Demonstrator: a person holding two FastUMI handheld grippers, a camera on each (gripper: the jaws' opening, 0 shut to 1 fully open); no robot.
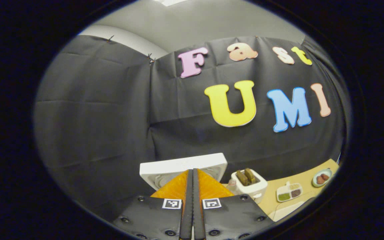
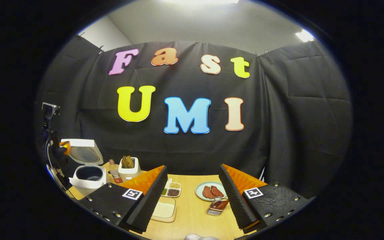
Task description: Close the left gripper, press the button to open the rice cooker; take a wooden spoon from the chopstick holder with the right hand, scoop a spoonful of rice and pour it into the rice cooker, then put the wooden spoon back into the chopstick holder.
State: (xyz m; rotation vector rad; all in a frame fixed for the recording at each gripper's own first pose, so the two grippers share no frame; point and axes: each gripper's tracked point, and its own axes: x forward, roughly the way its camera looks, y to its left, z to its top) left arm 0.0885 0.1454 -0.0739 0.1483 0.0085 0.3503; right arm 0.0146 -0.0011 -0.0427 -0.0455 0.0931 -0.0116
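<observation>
My left tool [image 1: 193, 200] is pressed fully closed, empty, level before the rice cooker [image 2: 87, 166] with upright lid, while my right tool [image 2: 192, 196] gapes wide, empty, above the surface [image 2: 192, 216].

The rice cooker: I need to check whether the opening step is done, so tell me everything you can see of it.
The rice cooker is white and boxy, likely plastic, standing upright at the table's far left end. Its lid is swung up and back, showing a round pale inner plate. The dark inner pot lies exposed; whether it holds anything cannot be told. A small bottle and the white chopstick holder stand just to its right. In the left gripper view, the raised lid sits right behind the shut left gripper.
</observation>
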